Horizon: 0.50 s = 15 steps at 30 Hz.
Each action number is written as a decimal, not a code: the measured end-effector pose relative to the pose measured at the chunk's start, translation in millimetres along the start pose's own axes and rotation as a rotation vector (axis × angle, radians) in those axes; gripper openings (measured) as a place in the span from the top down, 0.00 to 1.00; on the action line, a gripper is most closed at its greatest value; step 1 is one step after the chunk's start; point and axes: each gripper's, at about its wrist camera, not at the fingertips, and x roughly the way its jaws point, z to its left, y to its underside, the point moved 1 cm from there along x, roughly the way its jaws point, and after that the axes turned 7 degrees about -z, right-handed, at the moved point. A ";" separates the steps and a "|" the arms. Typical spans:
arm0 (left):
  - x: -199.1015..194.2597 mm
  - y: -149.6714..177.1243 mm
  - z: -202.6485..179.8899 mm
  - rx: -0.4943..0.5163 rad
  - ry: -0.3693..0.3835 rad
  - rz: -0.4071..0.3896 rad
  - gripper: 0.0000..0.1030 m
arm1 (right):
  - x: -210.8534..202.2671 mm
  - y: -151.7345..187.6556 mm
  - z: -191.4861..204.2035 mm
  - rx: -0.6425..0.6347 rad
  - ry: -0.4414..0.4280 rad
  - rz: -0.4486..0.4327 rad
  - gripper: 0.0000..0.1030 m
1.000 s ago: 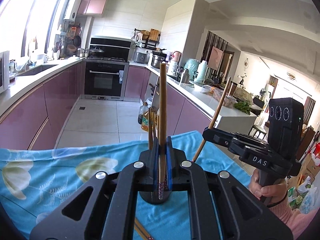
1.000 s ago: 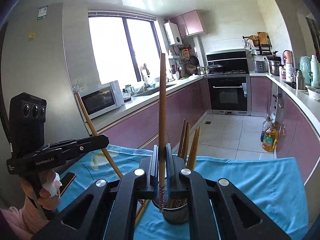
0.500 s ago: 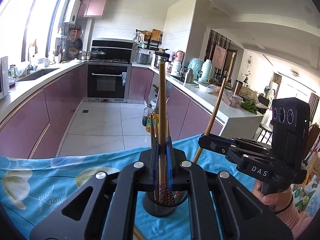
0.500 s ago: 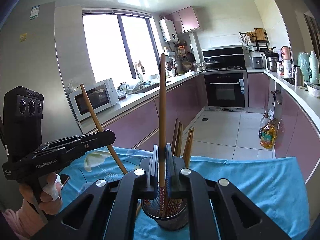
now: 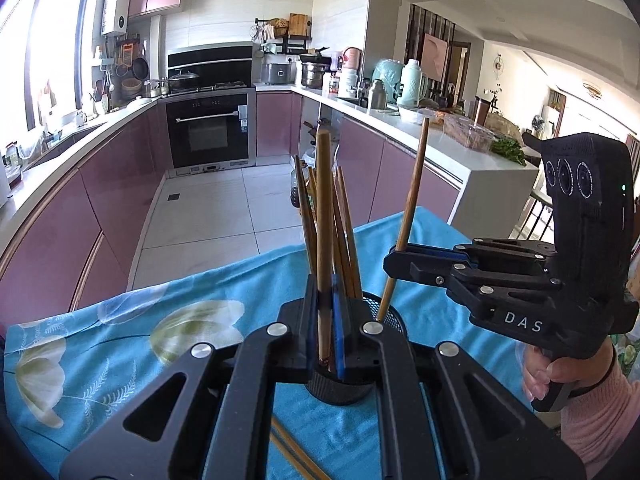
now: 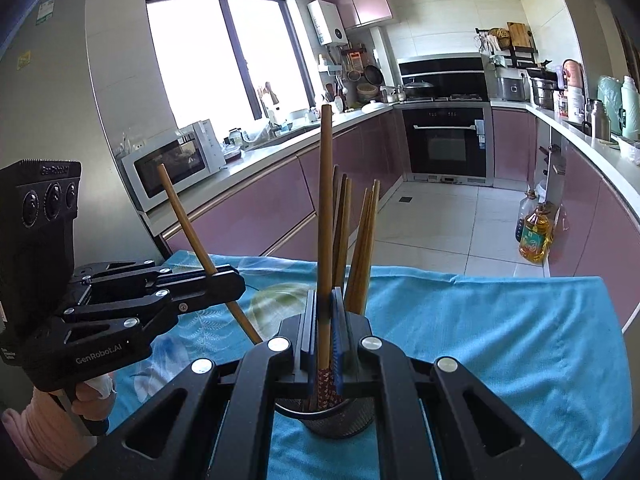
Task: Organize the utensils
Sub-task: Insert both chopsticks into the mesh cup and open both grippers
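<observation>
A black mesh holder (image 6: pixel 340 416) full of wooden chopsticks (image 6: pixel 362 240) stands on the table's blue flowered cloth (image 6: pixel 480 340). The left tool (image 5: pixel 326 320) is clamped on one chopstick (image 5: pixel 324 216) whose patterned end dips into the holder; the right tool (image 6: pixel 326 320) pinches another chopstick (image 6: pixel 325 208) above the same holder. Two loose chopsticks (image 5: pixel 296 454) lie on the cloth towards the near edge. The right tool reads "DAS", the left "GenRobot.AI". Behind: purple kitchen cabinets (image 6: pixel 256 216), oven (image 6: pixel 446 142), microwave (image 6: pixel 172 164).
</observation>
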 end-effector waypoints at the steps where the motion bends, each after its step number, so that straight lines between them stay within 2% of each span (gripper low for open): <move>1: 3.3 -0.3 1.9 -0.001 -0.004 0.010 0.93 | 2.3 1.8 -1.4 0.004 0.001 0.011 0.94; 7: 22.1 5.0 11.8 -0.022 -0.010 0.058 0.92 | 15.2 7.8 -6.3 0.019 0.014 0.051 0.94; 15: 47.4 6.7 22.1 -0.054 -0.023 0.089 0.92 | 23.5 8.8 -10.7 0.044 0.031 0.055 0.92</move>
